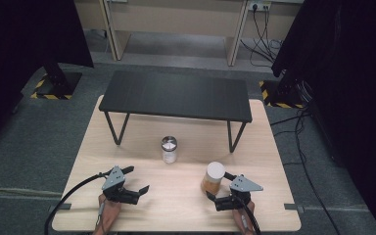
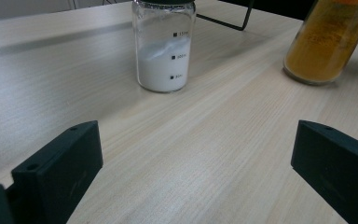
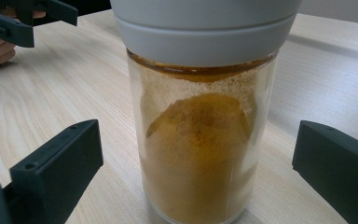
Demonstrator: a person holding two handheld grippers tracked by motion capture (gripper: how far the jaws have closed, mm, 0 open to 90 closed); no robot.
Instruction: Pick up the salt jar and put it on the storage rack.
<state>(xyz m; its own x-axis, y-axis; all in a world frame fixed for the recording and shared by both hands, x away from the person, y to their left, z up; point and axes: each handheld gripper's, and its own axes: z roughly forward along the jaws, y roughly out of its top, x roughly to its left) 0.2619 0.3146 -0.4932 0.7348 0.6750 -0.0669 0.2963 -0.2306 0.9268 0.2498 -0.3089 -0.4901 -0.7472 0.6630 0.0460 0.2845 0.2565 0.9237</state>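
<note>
grey carpet floor; pale wood table (image 1: 127,142); right gripper (image 1: 217,188) spread around orange-powder jar (image 1: 213,178); left gripper (image 1: 139,179) spread, holding nothing

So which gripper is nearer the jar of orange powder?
Right. The right gripper sits just in front of the orange powder jar, jaws open either side without touching. The left gripper is off across the table, also open.
</note>
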